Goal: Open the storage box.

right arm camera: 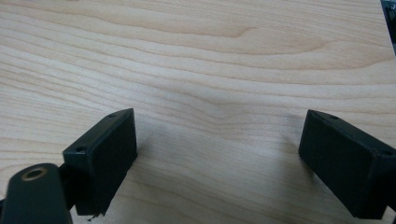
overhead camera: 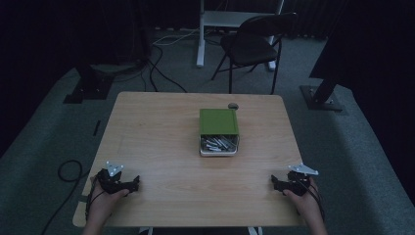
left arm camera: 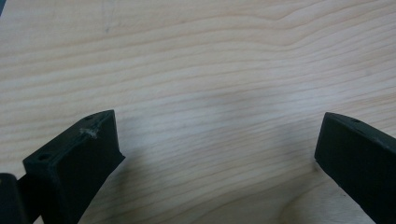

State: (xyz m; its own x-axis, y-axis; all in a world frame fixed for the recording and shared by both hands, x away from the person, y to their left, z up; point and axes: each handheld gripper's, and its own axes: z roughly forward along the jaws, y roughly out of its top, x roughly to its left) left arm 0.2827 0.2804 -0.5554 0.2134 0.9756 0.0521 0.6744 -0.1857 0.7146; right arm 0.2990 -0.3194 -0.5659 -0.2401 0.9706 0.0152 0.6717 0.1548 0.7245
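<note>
In the high view, the green box of metal pieces sits mid-bench, well apart from the left tool and right tool. In both gripper views, jaws stand wide, empty over bare wood; each should approach the box level, squarely.

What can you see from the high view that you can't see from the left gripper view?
The high view alone takes in the green box with grey metal pieces in its open end, a small round thing behind it, a chair, both hands, and the right gripper. The left gripper view alone gives the wood grain close up, with nothing between the wide-apart jaws. Both share the wooden table and the left gripper.
</note>
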